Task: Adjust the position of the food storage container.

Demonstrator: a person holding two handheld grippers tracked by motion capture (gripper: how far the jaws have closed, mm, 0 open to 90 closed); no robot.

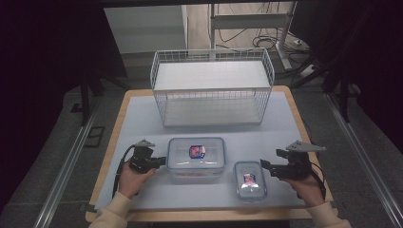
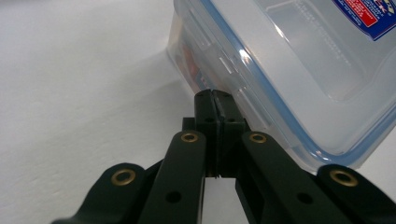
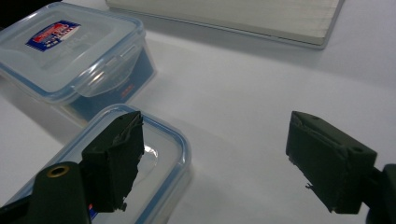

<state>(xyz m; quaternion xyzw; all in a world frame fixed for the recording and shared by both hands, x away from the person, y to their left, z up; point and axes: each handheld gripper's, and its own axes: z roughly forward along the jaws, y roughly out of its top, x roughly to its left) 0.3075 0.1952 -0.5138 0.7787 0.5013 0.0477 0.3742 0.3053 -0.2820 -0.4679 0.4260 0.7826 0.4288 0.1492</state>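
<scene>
— What's on the table? 
— A person at a pale blue table (image 1: 142, 118), one gripper in each hand. The left gripper (image 1: 160, 162) is held at the left wall of the large plastic box (image 1: 196, 156), which sits in the middle of the table in front of a white wire basket (image 1: 212, 88).

— Are its jaws open? 
— No. In the left gripper view they are pressed together with nothing between them, the tips right at the box's side latch (image 2: 219, 74); whether they touch it I cannot tell.

— And the right hand? 
— The right gripper (image 1: 263, 166) sits just right of the small plastic box (image 1: 250, 179), which lies near the front edge, right of the large one. Its jaws stand wide apart, one over the small box's lid (image 3: 159, 154), gripping nothing.
</scene>
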